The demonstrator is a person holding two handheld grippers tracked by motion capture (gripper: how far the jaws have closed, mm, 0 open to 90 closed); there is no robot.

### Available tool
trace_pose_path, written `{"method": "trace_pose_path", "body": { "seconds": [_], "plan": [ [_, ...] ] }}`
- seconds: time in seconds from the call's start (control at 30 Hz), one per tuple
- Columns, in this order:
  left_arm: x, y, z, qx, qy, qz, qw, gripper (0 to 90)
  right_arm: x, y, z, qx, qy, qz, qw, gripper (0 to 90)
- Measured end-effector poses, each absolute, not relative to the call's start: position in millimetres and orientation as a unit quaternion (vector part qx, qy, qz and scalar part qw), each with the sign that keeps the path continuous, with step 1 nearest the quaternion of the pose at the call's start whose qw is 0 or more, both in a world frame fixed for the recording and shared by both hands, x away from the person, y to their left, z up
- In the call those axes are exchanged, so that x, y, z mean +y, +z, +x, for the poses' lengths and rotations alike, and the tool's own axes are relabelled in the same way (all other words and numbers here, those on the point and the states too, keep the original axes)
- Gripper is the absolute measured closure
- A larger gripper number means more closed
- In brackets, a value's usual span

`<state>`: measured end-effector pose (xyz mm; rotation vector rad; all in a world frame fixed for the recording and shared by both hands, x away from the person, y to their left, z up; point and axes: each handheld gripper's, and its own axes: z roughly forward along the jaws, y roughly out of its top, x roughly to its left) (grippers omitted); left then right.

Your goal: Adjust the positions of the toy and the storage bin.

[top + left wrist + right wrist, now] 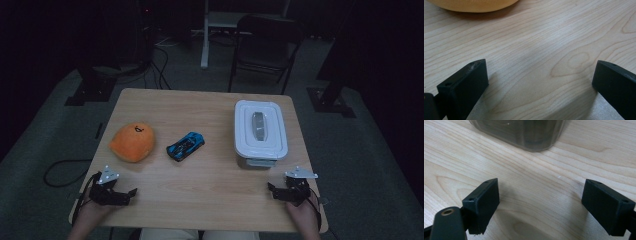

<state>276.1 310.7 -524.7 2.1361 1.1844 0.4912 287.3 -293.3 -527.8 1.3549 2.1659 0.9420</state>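
Left tool low on worktop near orange plush, right tool before lidded container; both gaping, empty.

Between my left gripper's fingers I see the worktop: pale wood, smooth, with fine grain and a faint sheen. The fingers themselves look like matt black plastic. Ahead of them the orange plush toy reads as soft, fuzzy cloth. Ahead of my right gripper's fingers stands the container, smooth cloudy plastic; its white lid looks glossy. The blue toy car shines like lacquered plastic.
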Motion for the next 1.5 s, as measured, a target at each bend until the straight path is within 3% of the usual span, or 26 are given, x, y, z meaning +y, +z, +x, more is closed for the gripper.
{"method": "trace_pose_path", "body": {
  "seconds": [0.9, 1.5],
  "plan": [
    [310, -521, 278, 0.439, 0.183, 0.817, 0.327, 1.3, -294, -528, 288, 0.776, 0.337, 0.49, 0.208, 14.2],
    [257, -512, 306, 0.385, 0.164, 0.845, 0.332, 1.4, -294, -528, 288, 0.776, 0.337, 0.49, 0.208, 14.2]
  ]
}}
